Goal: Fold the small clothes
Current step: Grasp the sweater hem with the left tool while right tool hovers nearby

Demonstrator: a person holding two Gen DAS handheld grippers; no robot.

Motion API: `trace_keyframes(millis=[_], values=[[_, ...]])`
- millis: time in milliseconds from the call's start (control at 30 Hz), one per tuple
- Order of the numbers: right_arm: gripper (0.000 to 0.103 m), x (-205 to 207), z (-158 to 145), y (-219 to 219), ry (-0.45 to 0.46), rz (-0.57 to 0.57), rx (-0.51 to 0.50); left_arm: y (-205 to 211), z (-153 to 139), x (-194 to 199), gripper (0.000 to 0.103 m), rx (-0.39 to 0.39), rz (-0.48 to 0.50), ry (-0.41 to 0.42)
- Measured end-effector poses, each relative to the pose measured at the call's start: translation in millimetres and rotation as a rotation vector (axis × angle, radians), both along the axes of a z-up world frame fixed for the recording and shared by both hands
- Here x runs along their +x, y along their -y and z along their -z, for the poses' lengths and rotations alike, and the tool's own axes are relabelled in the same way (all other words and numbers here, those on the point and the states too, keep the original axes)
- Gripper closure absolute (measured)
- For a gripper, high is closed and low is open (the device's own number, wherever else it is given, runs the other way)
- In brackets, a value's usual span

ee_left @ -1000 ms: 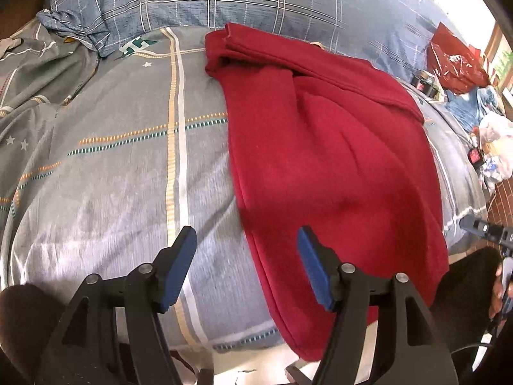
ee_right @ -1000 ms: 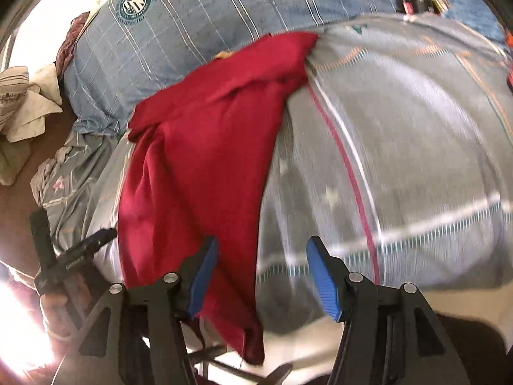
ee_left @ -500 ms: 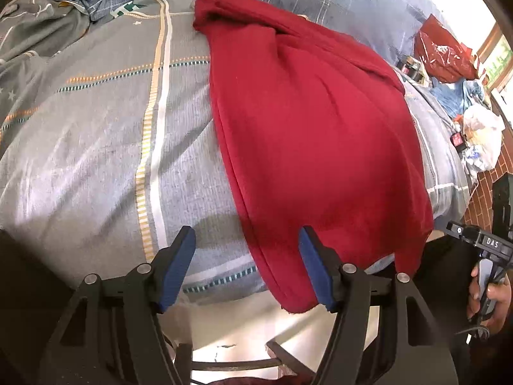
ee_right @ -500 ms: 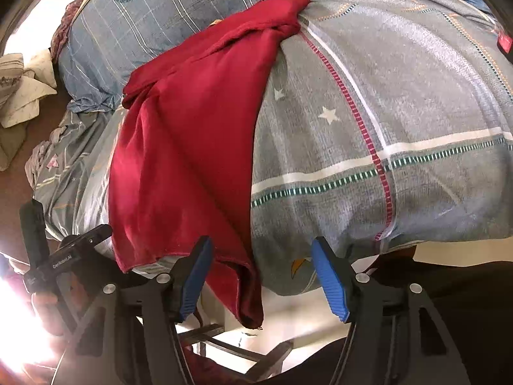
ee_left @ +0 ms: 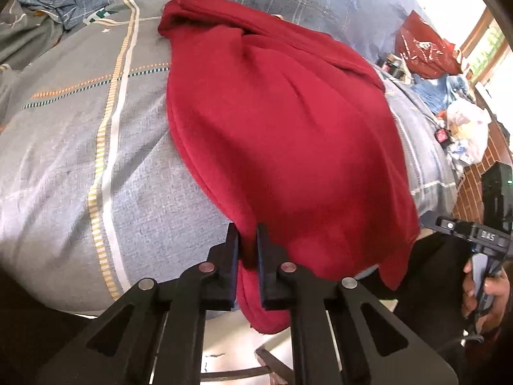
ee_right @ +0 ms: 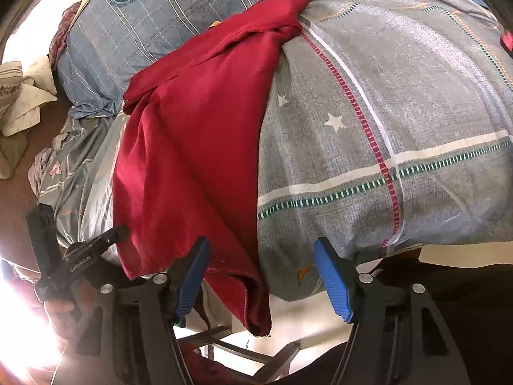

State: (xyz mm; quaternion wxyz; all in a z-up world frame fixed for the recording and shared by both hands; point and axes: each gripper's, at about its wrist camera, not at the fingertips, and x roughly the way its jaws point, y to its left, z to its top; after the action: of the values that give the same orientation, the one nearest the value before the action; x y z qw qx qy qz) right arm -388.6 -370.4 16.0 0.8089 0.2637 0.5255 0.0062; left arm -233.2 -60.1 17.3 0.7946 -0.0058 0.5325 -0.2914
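Observation:
A red garment (ee_left: 282,134) lies lengthwise on a grey checked bed cover (ee_left: 80,147), its near end hanging over the bed's front edge. My left gripper (ee_left: 247,240) is shut on the garment's near left hem. In the right wrist view the red garment (ee_right: 192,147) runs from the pillow down to the bed edge, and its lower right corner hangs between the fingers of my right gripper (ee_right: 261,276), which is open and not touching it. The left gripper (ee_right: 80,256) shows at that view's left edge.
A blue checked pillow (ee_right: 154,25) lies at the head of the bed. A red plastic bag (ee_left: 426,51) and clutter sit at the far right. Crumpled cloths (ee_right: 19,96) lie on the floor at the left. A metal frame (ee_right: 231,346) shows below the bed edge.
My left gripper has closed on the garment's near left hem; it was open before. My right gripper has moved closer to the hanging right corner and stays open.

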Motion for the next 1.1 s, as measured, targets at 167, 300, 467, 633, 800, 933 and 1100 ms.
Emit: trace_keyframes(millis=[167, 300, 467, 633, 800, 933, 1100], values=[[0.032, -8, -7, 0, 0.002, -0.015, 0.001, -36, -30, -4, 0.096, -0.038, 0.002, 0.055], [0.03, -13, -4, 1, -0.011, -0.01, 0.009, -64, -12, 3, 0.096, 0.028, -0.056, 0.017], [0.03, -8, 10, -8, -0.049, -0.026, 0.04, -60, -3, -2, 0.095, 0.028, -0.077, 0.007], [0.03, -5, 27, -24, -0.116, -0.054, 0.054, -61, 3, -6, 0.068, 0.049, -0.086, -0.011], [0.03, -5, 46, -37, -0.192, -0.083, 0.071, -63, 5, -5, 0.063, 0.043, -0.092, -0.015], [0.03, -10, 58, -46, -0.225, -0.101, 0.1, -62, 5, -4, 0.06, 0.037, -0.082, -0.016], [0.037, -15, 64, -61, -0.222, -0.14, 0.141, -59, 6, -3, 0.054, 0.027, -0.073, -0.012]])
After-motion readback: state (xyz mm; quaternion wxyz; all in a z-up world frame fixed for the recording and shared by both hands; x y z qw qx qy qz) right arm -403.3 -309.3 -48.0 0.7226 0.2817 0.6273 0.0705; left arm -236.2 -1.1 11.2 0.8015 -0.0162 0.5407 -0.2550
